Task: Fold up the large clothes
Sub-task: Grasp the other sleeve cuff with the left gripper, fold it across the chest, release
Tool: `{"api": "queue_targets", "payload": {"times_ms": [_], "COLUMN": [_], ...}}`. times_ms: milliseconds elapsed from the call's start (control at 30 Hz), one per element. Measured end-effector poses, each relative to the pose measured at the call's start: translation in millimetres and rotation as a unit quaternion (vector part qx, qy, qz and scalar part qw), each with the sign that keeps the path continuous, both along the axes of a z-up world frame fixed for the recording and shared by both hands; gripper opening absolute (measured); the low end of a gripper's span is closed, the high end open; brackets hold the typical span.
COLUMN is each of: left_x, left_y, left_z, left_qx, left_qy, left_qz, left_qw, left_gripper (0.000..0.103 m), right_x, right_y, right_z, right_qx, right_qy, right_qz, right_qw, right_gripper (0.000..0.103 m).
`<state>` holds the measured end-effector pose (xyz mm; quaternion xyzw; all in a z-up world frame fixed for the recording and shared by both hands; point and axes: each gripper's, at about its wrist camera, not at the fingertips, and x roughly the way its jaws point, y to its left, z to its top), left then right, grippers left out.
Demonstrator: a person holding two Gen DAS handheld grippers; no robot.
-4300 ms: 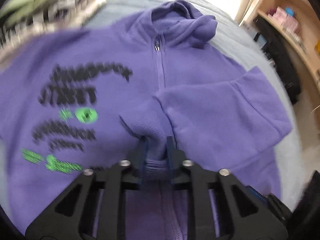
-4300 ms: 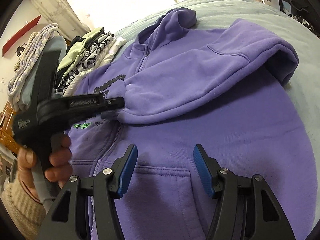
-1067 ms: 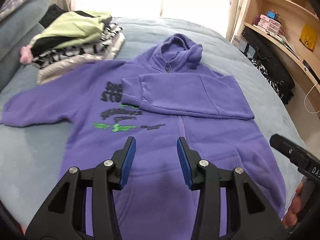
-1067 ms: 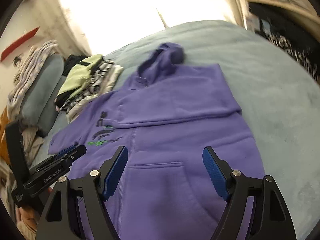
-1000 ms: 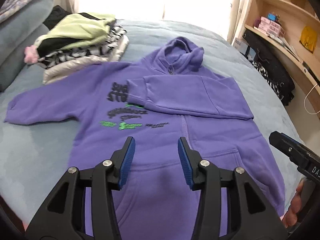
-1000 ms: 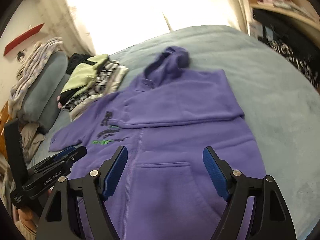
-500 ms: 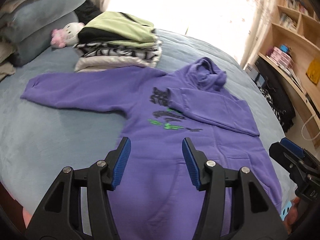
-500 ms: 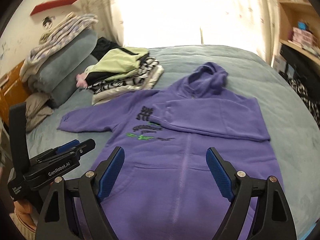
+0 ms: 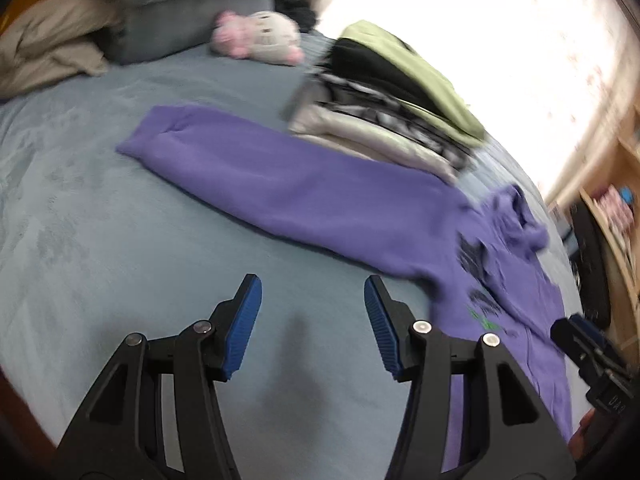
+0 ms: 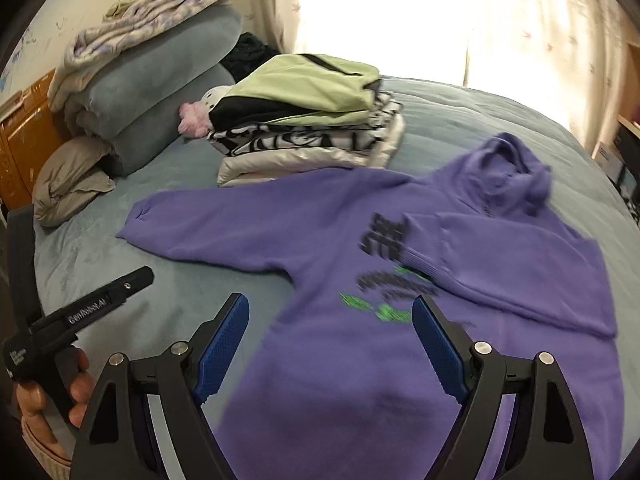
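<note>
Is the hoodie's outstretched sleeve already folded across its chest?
No, the sleeve lies stretched flat on the bed, reaching toward the pillows, unfolded.

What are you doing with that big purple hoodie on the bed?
A person is folding the purple hoodie on the bed. One sleeve is already folded across the chest; the other sleeve lies stretched out. The left tool hangs open over the blanket near that sleeve. The right tool is open above the hoodie's front, holding nothing.

bare bedspread [image 9: 120, 240] beside sleeve [image 9: 280, 188], folded stack [image 10: 312, 128] (behind) blocking
</note>
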<state>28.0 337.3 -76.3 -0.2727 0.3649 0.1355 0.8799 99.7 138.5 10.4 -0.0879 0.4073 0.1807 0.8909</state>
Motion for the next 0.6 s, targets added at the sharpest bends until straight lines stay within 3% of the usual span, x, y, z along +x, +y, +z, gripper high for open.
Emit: {"api": "queue_targets", "payload": {"times_ms": [133,300,500,533,567,600], "left_x": [17,38,56,58,60,64], "left_y": [59,121,172,176,179,181], "left_z": [-32,-69,-84,-86,-88,-91], "left_qx": [-0.085,-0.171,-0.201,-0.204,-0.204,-0.192], "left_qy": [-0.001,-0.009,-0.035,-0.037,-0.034,-0.024], "left_qz": [0.025,0.068,0.127,0.134,0.140,0.150], "left_qw": [0.9961,0.9829,0.9706,0.9691,0.9683,0.9695], "left_gripper": [0.050,0.050,0.050,0.043,0.026,0.017], "right_x": [39,78,100,102,105,107], "right_y": [46,85,114,114,112,109], "right_z": [-35,-73,-99,-102,-106,-110], "right_qx": [-0.003,-0.002,0.005,0.006,0.012,0.018], "right_qy": [0.014,0.036,0.056,0.059,0.067,0.076], "right_qz": [0.015,0.027,0.041,0.039,0.036,0.032], "right_qw": [1.000,0.999,0.998,0.997,0.997,0.996], "right_gripper": [0.085,0.085,0.085,0.085,0.085,0.085]}}
